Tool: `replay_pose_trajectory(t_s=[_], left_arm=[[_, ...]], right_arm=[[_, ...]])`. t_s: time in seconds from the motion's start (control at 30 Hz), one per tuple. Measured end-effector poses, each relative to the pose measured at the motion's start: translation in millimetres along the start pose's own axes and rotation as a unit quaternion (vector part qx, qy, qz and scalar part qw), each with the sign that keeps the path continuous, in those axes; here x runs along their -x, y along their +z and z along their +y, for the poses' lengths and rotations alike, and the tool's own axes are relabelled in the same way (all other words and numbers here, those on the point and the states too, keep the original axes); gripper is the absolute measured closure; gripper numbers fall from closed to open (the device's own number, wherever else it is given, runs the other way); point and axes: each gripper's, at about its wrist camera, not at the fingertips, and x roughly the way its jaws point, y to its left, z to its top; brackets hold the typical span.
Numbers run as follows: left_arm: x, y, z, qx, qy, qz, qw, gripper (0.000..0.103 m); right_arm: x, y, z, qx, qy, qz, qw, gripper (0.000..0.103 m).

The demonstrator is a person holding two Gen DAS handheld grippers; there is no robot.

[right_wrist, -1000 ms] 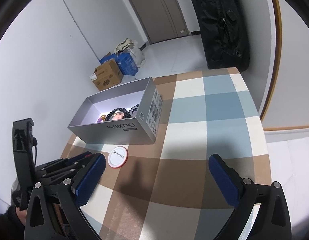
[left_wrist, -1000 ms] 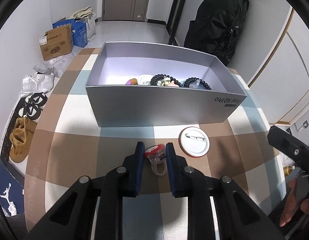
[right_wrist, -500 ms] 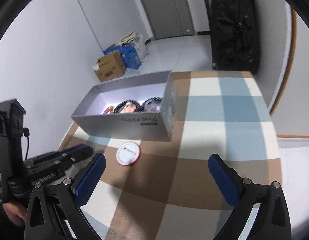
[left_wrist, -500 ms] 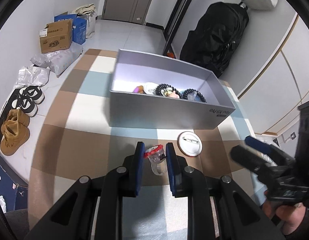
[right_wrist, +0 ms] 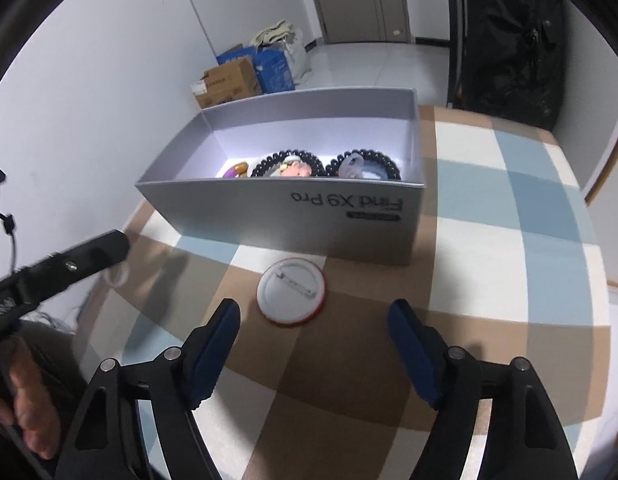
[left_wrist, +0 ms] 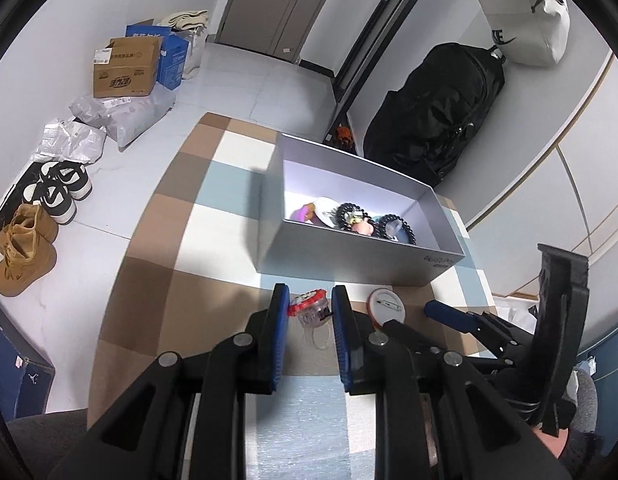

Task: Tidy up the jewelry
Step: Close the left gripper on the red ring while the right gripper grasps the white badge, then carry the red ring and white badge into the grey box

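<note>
Between the blue-padded fingers of the left gripper, a small clear plastic ring with a red-rimmed round top is being held clenched, lifted off the brown, blue and white checked tablecloth. Compared with a second ago, the ring is being carried higher, and the grey rectangular cardboard box is now being seen further off and more from above in the left wrist view, which suggests the lift toward the box is under way. Inside that box, black beaded bracelets and other small trinkets are already lying along the near wall. Meanwhile the right gripper is being brought much closer to the round white pin badge with a red rim, which is lying face down on the cloth just in front of the box; a second ago it was well apart from it. Its fingers are being held spread wide, with nothing between them, and are now straddling the badge's near edge. By this reading, two items are being handled at once: the ring is probably about to be dropped into the box, and the badge is likely being lined up for the next grasp.
</note>
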Motion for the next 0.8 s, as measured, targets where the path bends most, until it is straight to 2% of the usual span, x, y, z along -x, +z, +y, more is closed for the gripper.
replay_pose_trajectory(t_s=[0.07, 0.17, 0.23, 0.37, 0.8], left_arm=[[1, 1, 5, 0.007, 0.0, 0.0, 1.0, 0.087], [2, 3, 11, 0.021, 0.0, 0.001, 0.9998, 0.087], [2, 4, 14, 0.029, -0.002, 0.001, 0.9996, 0.087], [2, 5, 17, 0.036, -0.004, 0.002, 0.9994, 0.087], [3, 6, 11, 0.026, -0.008, 0.001, 0.9996, 0.087]], right_arm=[[-4, 1, 7, 0.015, -0.013, -0.002, 1.0, 0.029], [-9, 2, 17, 0.041, -0.038, -0.002, 0.998, 0.037], [-12, 2, 23, 0.059, -0.049, -0.003, 0.997, 0.047], [-15, 1, 30, 0.078, -0.057, -0.005, 0.995, 0.06], [-5, 2, 22, 0.051, -0.018, -0.005, 0.999, 0.061]])
